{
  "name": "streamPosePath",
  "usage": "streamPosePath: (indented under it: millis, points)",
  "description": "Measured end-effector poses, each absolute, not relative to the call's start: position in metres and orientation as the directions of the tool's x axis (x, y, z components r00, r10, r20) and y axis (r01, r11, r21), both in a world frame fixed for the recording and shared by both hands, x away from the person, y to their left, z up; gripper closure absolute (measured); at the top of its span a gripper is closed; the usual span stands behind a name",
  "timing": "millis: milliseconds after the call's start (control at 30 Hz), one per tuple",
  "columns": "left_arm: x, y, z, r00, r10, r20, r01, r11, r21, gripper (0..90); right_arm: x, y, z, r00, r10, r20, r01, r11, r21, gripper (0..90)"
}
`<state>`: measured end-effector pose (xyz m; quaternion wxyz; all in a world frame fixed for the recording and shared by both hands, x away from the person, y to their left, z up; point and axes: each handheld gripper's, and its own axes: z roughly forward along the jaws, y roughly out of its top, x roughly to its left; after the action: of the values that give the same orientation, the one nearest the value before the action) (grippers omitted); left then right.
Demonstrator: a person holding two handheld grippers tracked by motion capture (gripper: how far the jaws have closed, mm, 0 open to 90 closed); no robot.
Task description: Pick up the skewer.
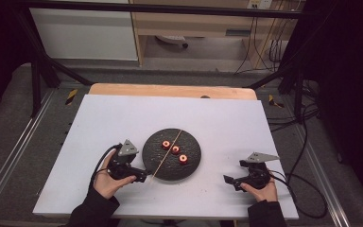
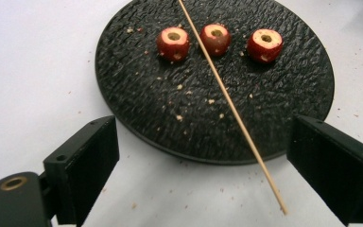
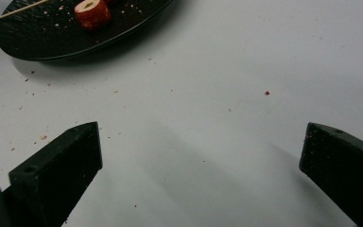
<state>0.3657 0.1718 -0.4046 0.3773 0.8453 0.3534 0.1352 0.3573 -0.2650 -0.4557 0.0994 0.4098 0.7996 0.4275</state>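
A round black textured plate (image 1: pixel 191 165) (image 2: pixel 137 94) (image 3: pixel 28 38) lies mid-table. On it sit three red cored fruit pieces (image 1: pixel 175 150) (image 2: pixel 216 39) in a row, one of them a fruit piece (image 3: pixel 92 13) near the plate's edge. A thin wooden skewer (image 1: pixel 167 155) (image 2: pixel 231 111) lies across the plate, its near end overhanging onto the table. My left gripper (image 1: pixel 143 176) (image 2: pixel 208 179) is open just before the plate, the skewer's near tip between its jaws, untouched. To the plate's right my right gripper (image 1: pixel 229 180) (image 3: pixel 201 175) is open over bare table.
The white tabletop (image 1: pixel 123 118) carries scattered crumbs (image 3: pixel 42 137) near the plate. A wooden board edge (image 1: pixel 170 90) runs along the far side. Black frame bars (image 1: pixel 38 75) and cables (image 1: pixel 307 142) flank the table, with cabinets beyond.
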Motion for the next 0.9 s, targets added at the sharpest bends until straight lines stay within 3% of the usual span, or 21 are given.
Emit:
streamPosePath:
  millis: [433, 900]
  points:
    - [0.376, 0.138, -0.409, 0.707, 0.706, -0.044, 0.525, -0.483, 0.701, 19.4, 0.357, -0.265, -0.456, -0.646, 0.739, 0.194, 0.573, 0.3, 0.763, 0.6]
    - [0.383, 0.116, -0.417, 0.674, 0.738, -0.024, 0.574, -0.503, 0.646, 42.5, 0.357, -0.264, -0.456, -0.646, 0.737, 0.199, 0.574, 0.297, 0.763, 0.6]
